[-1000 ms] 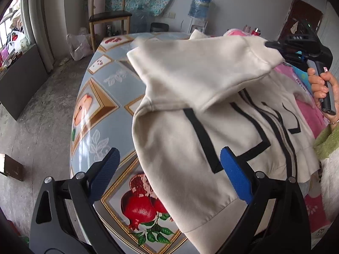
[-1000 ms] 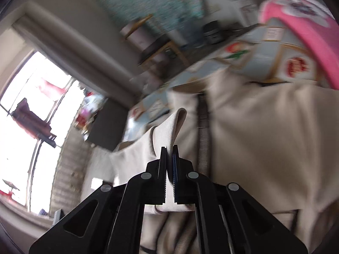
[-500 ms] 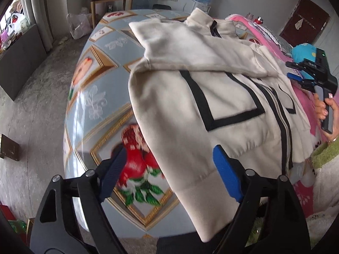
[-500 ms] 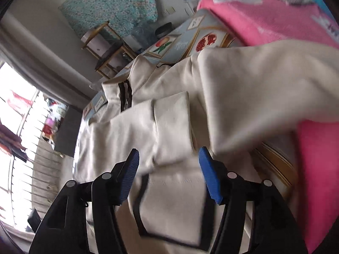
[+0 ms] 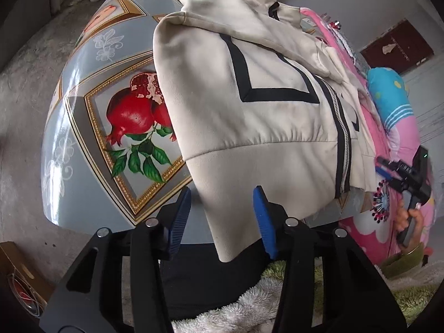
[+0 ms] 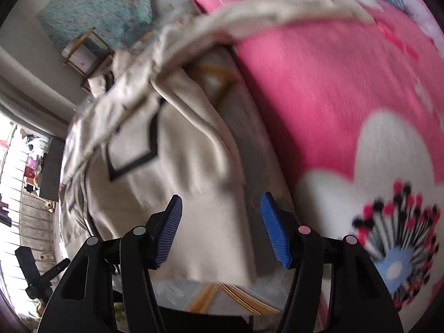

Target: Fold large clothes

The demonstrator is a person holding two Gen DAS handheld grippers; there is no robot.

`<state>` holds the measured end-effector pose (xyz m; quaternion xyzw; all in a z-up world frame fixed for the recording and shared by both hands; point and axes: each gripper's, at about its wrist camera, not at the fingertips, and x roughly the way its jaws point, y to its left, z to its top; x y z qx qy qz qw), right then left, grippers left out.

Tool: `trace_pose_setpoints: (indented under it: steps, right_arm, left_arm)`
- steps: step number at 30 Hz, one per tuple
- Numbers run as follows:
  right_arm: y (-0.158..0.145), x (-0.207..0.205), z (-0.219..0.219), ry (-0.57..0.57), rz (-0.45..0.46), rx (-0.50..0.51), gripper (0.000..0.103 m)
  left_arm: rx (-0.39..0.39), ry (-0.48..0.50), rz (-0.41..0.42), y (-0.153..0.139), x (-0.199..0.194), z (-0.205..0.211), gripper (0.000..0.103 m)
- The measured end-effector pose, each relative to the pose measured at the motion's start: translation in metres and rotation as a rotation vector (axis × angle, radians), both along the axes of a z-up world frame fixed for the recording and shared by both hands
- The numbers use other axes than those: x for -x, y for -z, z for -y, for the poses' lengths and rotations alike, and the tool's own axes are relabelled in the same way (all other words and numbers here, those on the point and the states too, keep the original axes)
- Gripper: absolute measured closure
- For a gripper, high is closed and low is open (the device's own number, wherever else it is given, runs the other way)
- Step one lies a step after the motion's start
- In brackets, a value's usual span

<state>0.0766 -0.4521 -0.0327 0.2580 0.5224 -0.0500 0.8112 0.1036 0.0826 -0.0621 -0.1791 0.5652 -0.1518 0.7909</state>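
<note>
A cream zip-up jacket [image 5: 266,116] with black stripes lies on the table, its left sleeve folded across the chest and its hem hanging over the near edge. My left gripper [image 5: 222,219] is open, its blue pads on either side of the hem's left corner without touching it. My right gripper [image 6: 222,227] is open over the jacket's [image 6: 177,172] right hem corner, empty. The right gripper also shows in the left wrist view [image 5: 385,166], at the jacket's right edge.
The table [image 5: 91,127] has a grey-blue oilcloth with a pomegranate picture. A pink flowered blanket [image 6: 347,105] lies right of the jacket, with a blue cushion [image 5: 388,94] behind it. A wooden chair [image 6: 86,52] stands beyond the table. Concrete floor lies to the left.
The right gripper let go of the sleeve, which now lies across the chest, opened, and dropped to the right hem corner. The left gripper moved down to the left hem corner.
</note>
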Motion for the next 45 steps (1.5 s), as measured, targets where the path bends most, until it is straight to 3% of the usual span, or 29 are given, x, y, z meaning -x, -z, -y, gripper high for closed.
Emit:
trace_pose_setpoints:
  steps: [3,6,7,9,10,12,14,17,19,21,24,26,28,30,32,34,36,37,39,40,41,45]
  right_arm:
    - [0.009,0.006,-0.005,0.012,-0.005,0.018,0.048]
    - [0.009,0.011,-0.012,0.013,-0.01,0.07,0.058]
    - [0.009,0.013,-0.014,0.012,-0.012,0.08,0.065]
    - [0.01,0.016,-0.019,0.001,-0.021,0.126,0.077]
    - [0.01,0.016,-0.022,-0.006,-0.017,0.133,0.091]
    - [0.01,0.017,-0.029,-0.029,-0.001,0.142,0.096]
    - [0.0,0.02,-0.031,-0.035,0.033,0.158,0.098]
    - [-0.052,0.038,-0.026,-0.035,0.141,0.148,0.098]
    - [-0.085,0.056,-0.03,-0.071,0.218,0.118,0.098]
    - [-0.093,0.068,-0.037,-0.093,0.225,0.127,0.098]
    - [-0.054,0.078,-0.041,-0.092,0.114,0.092,0.098]
    - [-0.024,0.083,-0.039,-0.079,0.042,0.082,0.098]
    - [-0.023,0.088,-0.04,-0.07,0.047,0.054,0.098]
    - [-0.043,0.095,-0.046,-0.084,0.102,0.075,0.098]
    - [-0.042,0.094,-0.045,-0.089,0.089,0.075,0.098]
    - [-0.016,0.085,-0.04,-0.113,0.005,0.078,0.098]
    - [0.018,0.079,-0.034,-0.091,-0.154,0.129,0.096]
    - [0.022,0.08,-0.031,-0.084,-0.168,0.117,0.091]
    - [0.002,0.085,-0.026,-0.057,-0.107,0.127,0.077]
    - [-0.008,0.086,-0.025,-0.045,-0.084,0.152,0.062]
    - [-0.025,0.085,-0.024,-0.026,-0.036,0.177,0.055]
    - [-0.056,0.049,-0.032,-0.052,0.097,0.13,0.048]
  left_arm:
    - [0.044,-0.038,0.0,0.002,0.003,-0.004,0.06]
    - [0.052,-0.069,0.003,0.002,0.002,-0.004,0.063]
    - [0.055,-0.083,0.002,0.002,0.003,-0.005,0.066]
    - [0.055,-0.096,0.006,0.003,0.003,-0.004,0.078]
    - [0.042,-0.102,0.009,0.004,0.002,-0.003,0.087]
    - [0.009,-0.083,0.039,0.001,0.002,0.001,0.095]
    - [-0.014,-0.055,0.088,-0.014,0.004,0.0,0.099]
    - [-0.051,-0.008,0.219,-0.075,0.021,-0.013,0.099]
    - [-0.078,0.005,0.264,-0.104,0.033,-0.022,0.099]
    - [-0.105,0.003,0.258,-0.112,0.041,-0.031,0.099]
    - [-0.175,0.003,0.132,-0.069,0.046,-0.034,0.099]
    - [-0.168,0.013,0.075,-0.046,0.051,-0.033,0.099]
    - [-0.158,0.009,0.088,-0.053,0.056,-0.032,0.099]
    - [-0.182,0.014,0.12,-0.069,0.059,-0.029,0.099]
    - [-0.194,0.008,0.101,-0.064,0.059,-0.031,0.099]
    - [-0.207,0.013,0.032,-0.038,0.052,-0.036,0.098]
    - [-0.211,-0.001,-0.067,-0.011,0.048,-0.043,0.097]
    - [-0.231,-0.025,-0.087,-0.008,0.048,-0.049,0.097]
    - [-0.226,-0.068,-0.066,-0.017,0.048,-0.066,0.095]
    - [-0.22,-0.087,-0.047,-0.024,0.046,-0.073,0.09]
    - [-0.219,-0.105,-0.02,-0.031,0.043,-0.078,0.082]
    - [-0.256,-0.119,0.087,-0.054,0.007,-0.079,0.07]
